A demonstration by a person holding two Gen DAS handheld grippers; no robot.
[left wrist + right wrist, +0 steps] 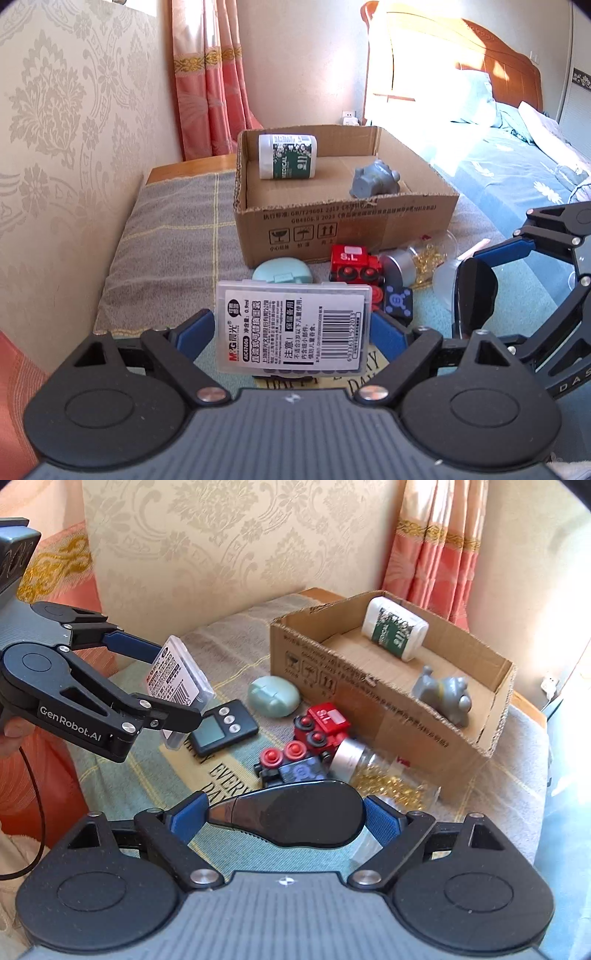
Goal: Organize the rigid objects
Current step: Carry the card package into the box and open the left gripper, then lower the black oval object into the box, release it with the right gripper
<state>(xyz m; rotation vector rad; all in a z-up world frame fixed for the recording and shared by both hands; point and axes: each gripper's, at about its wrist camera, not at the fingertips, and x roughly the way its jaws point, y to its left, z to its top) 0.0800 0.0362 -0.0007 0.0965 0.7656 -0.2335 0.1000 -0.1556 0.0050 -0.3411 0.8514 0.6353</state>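
- Cream damask wallpaper (207,528) and a pink curtain (439,550) stood behind a bench covered by a grey checked cloth (173,221).
- On the left, the left tool (291,325) was pinched on a clear plastic refill case (295,325) with a barcode label, held above the cloth.
- Below it lay a small black digital timer (221,727) and, just beyond, a mint oval case (273,696).
- Mid-bench stood a cardboard box (369,225); inside it a white bottle (288,157) lay at the back left and a grey figurine (376,177) sat further right.
- In front of the box, a red toy train (317,731) touched a glass jar (384,771) of gold clips lying on its side.
- On the right, the right tool (284,819) was clamped on a glossy black object (303,816), held above the toys.
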